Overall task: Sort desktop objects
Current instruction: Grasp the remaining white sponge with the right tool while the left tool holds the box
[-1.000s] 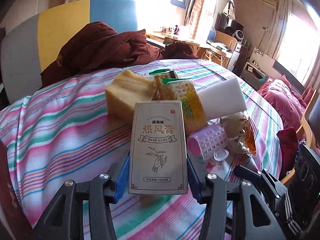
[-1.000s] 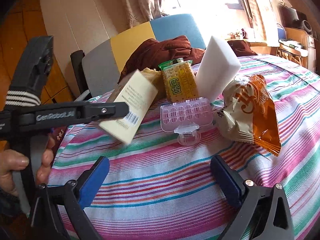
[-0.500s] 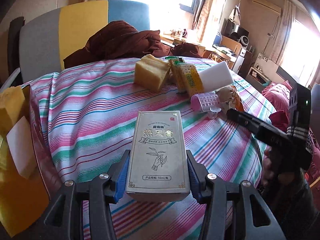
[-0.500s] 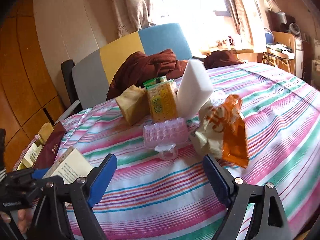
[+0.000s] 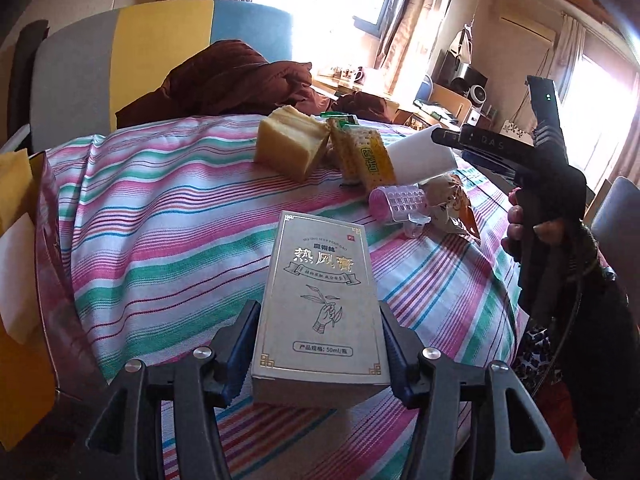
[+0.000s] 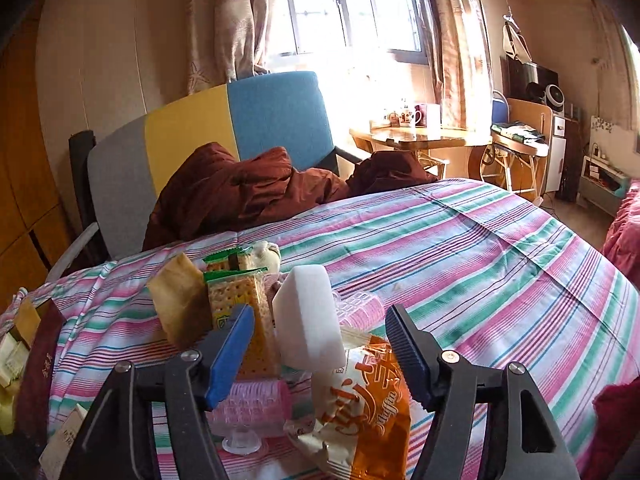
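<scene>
Over the tabletop's near edge, my left gripper (image 5: 318,354) clamps the box (image 5: 320,300), prob. mid-carry to its spot; right gripper (image 6: 320,354) gapes w/ nothing held above the pile.

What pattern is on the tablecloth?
The tablecloth has pink, green, white and thin blue stripes, clearest in the right wrist view.

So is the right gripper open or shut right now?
Open. The right gripper has its blue pads spread wide around the white sponge block, touching nothing.
</scene>
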A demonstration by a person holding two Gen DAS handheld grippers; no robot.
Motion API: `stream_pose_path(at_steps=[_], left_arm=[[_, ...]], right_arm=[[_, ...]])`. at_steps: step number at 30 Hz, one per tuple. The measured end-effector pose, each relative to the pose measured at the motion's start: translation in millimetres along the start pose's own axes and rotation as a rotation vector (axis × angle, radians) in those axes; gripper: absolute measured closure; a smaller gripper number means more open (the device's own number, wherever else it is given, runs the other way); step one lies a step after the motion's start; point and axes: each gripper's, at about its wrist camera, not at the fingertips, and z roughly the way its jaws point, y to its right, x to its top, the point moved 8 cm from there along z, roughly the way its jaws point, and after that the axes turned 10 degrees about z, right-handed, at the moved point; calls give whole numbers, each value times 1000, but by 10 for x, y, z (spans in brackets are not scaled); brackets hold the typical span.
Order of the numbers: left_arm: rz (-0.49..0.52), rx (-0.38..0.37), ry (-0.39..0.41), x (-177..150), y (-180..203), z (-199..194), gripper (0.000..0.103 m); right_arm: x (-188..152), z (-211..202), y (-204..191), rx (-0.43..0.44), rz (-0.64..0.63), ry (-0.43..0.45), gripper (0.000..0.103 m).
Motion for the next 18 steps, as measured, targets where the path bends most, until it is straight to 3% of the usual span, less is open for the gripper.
stream_pose_path(at_steps=[1,6,8,18], left_arm=[[-3,-3,-1,-6,1,11,44],[-18,-17,-13,-42,1,73,43],[-31,-27,-20,-62,-2,88,43],[-27,-15,1,-57,23,8,48]], right_arm=[[-16,28,-14,1,-8,-9,41],[-123,81,-99,10,-61,-41,76],[-158,39,-127,11,-75,-37,81],[-219,-379,-152,63,-33,2,83]])
